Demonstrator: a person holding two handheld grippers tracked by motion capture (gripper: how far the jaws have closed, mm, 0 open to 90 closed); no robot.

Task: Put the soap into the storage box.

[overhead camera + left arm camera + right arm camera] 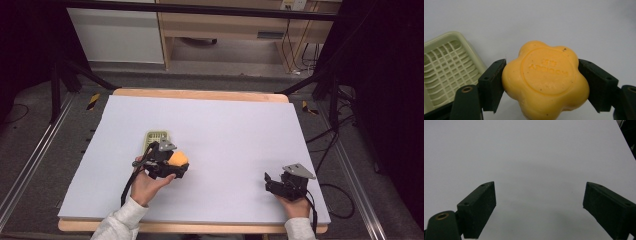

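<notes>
Over white table (240,125), soap (545,80) between left gripper (541,82) jaws

Hidden, cropped and unreadable parts

In the high view the left gripper (172,165) covers the near end of the pale green soap dish (155,137) and most of the orange soap (179,159). In the left gripper view the dish (446,67) runs off the left edge, the soap's (545,80) underside is cut by the bottom edge, and its embossed lettering reads upside down, too soft to spell out. The right gripper (539,202) has its jaw bases cropped at the bottom edge.
</notes>
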